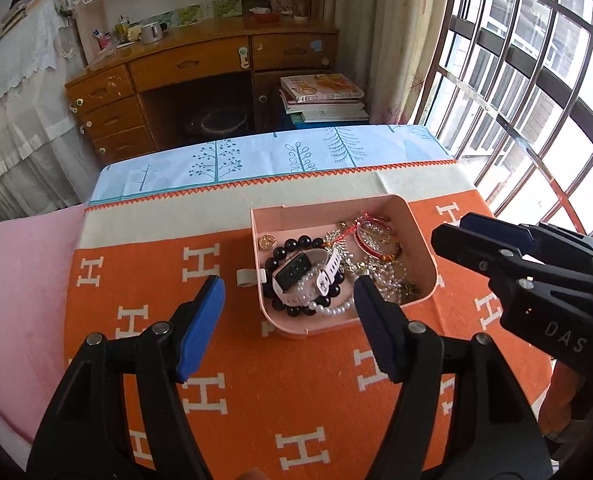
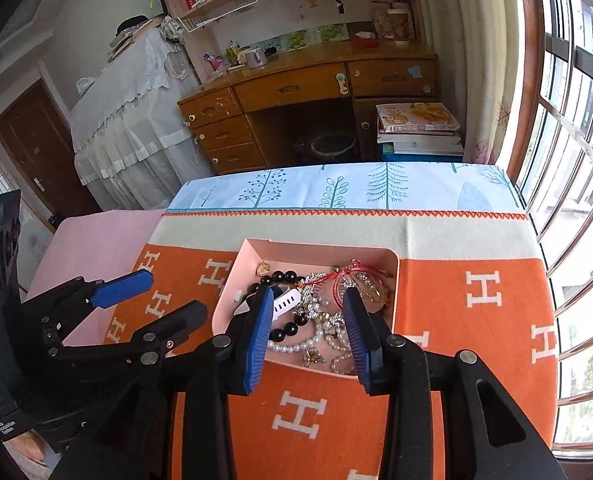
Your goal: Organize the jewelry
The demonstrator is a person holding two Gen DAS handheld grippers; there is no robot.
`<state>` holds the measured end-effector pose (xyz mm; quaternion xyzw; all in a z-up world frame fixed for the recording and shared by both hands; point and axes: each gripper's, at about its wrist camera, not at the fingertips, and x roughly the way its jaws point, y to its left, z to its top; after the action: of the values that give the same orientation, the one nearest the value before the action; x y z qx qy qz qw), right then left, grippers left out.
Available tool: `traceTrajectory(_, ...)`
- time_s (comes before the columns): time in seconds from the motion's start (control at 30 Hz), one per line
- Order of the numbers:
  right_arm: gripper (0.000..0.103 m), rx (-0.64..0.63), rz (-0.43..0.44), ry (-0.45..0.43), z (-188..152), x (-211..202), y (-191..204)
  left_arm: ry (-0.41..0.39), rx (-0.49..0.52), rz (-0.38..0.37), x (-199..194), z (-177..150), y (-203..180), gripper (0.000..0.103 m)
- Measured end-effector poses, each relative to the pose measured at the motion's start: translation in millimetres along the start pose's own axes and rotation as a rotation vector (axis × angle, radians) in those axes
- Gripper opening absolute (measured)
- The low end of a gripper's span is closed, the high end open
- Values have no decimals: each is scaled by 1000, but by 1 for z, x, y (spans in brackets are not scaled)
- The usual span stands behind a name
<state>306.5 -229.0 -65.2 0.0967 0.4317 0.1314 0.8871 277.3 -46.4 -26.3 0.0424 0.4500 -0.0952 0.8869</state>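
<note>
A pink tray (image 1: 418,220) sits on the orange H-pattern cloth (image 1: 256,400) and holds a heap of jewelry: a black bead bracelet (image 1: 296,245), a white-strapped watch (image 1: 296,272), pearl strands (image 1: 334,311), a red cord bracelet (image 1: 370,236) and sparkly pieces. My left gripper (image 1: 288,290) is open and empty, just in front of the tray's near left corner. My right gripper (image 2: 308,300) is open and empty, hovering over the tray's (image 2: 392,264) near edge and the jewelry (image 2: 320,320). The right gripper also shows at the right of the left wrist view (image 1: 448,236).
A small white clip (image 1: 245,278) lies on the cloth left of the tray. The table carries a cream band and blue tree-print cloth (image 1: 276,152) at its far edge. A wooden desk (image 1: 200,68) and stacked books (image 1: 320,96) stand beyond; barred windows are at right.
</note>
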Motion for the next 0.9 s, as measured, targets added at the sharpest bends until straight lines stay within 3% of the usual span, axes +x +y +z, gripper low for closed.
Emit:
traceTrajectory(0.27,38,10,26,-57,-44,-49,6,-9,-10,8,-31,-43,-10,65)
traceTrajectory(0.33,42,16,34,-73,-58,-61,8,-13,-19,-11,-40,-57,-11,65)
traceTrajectory(0.4,53,32,47,-90,-73,-74,9,-37,-26,-7,-50,-68,-13,65)
traceTrajectory(0.53,58,72,53,-130,-103,-99,9,-88,-46,-2,-71,-91,-15,65)
traceTrajectory(0.67,60,99,25,-145,-130,-120,9,-101,-87,38,-91,-111,-15,75)
traceTrajectory(0.77,66,97,3,-152,-148,-133,12,-129,-109,54,-106,-129,-13,77)
traceTrajectory(0.9,72,73,-7,-152,-180,-148,22,-176,-95,137,-125,-161,-20,79)
